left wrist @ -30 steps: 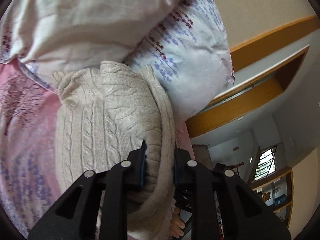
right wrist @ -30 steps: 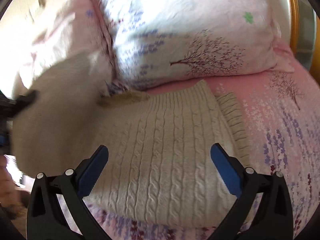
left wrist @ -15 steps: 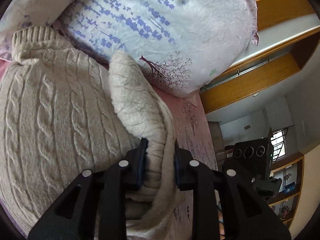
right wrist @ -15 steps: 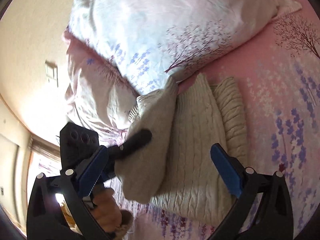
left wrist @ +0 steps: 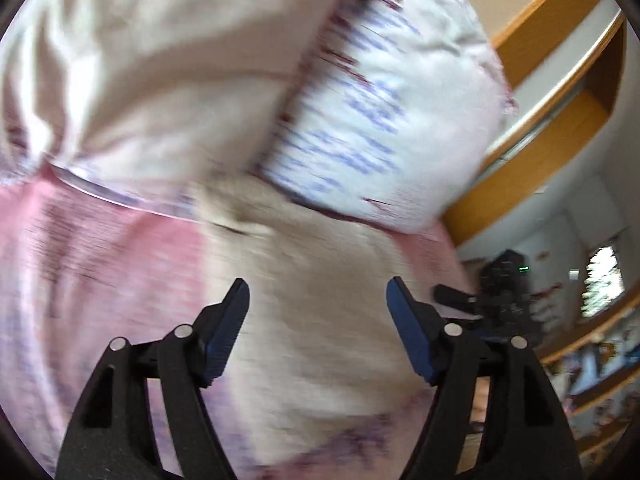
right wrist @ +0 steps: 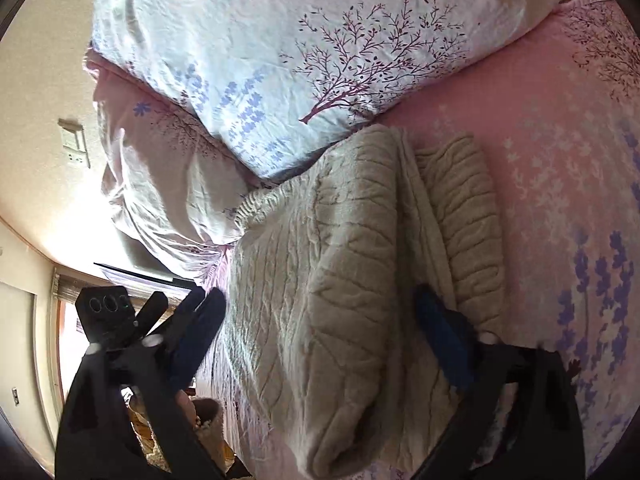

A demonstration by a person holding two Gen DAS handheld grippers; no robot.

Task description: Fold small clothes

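Left gripper [left wrist: 316, 316]: jaws now spread wide and empty, having let go of the fold pinched half a second ago. Right gripper [right wrist: 320, 328]: wide apart, empty, as before. Cream cable-knit sweater [right wrist: 340, 280]: folded over itself on pink bedsheet [right wrist: 540, 140], touching the pillows [right wrist: 320, 40].

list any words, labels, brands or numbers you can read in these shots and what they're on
None can be read.
Sweater: plain cable knit, no tag showing.
Pillow and bedsheet: only tree and flower prints.
Wall switch plate: too small to tell.
Left wrist view: motion-blurred throughout.
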